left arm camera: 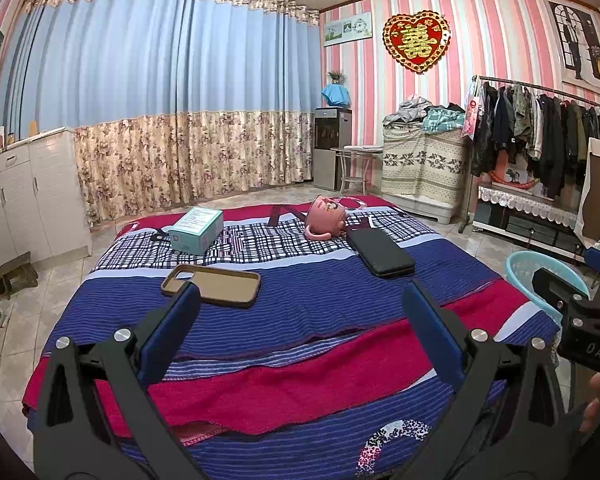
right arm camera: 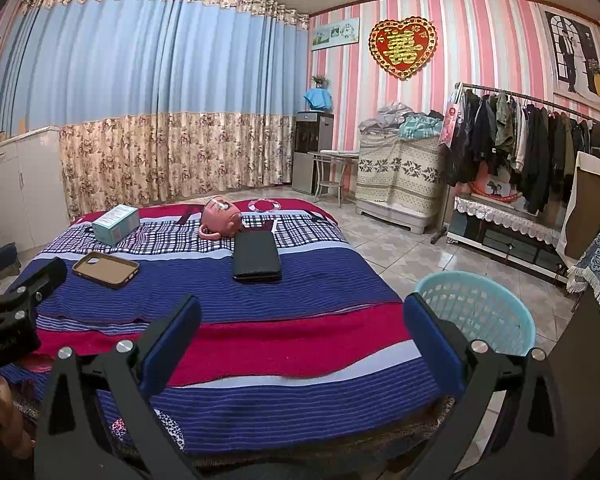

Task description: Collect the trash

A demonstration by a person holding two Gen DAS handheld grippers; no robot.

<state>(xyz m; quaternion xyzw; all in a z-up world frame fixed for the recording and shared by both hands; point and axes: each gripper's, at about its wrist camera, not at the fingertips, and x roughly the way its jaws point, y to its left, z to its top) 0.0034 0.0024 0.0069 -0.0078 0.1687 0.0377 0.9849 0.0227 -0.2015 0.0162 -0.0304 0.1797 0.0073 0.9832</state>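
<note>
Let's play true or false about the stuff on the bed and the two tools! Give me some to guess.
1. The pink cup lies on its side. True.
2. The left tool is holding the phone case. False: it is open and empty.
3. The teal box sits in the basket. False: it is on the bed.
4. The black wallet lies on the bed. True.
5. The right tool is open. True.
</note>
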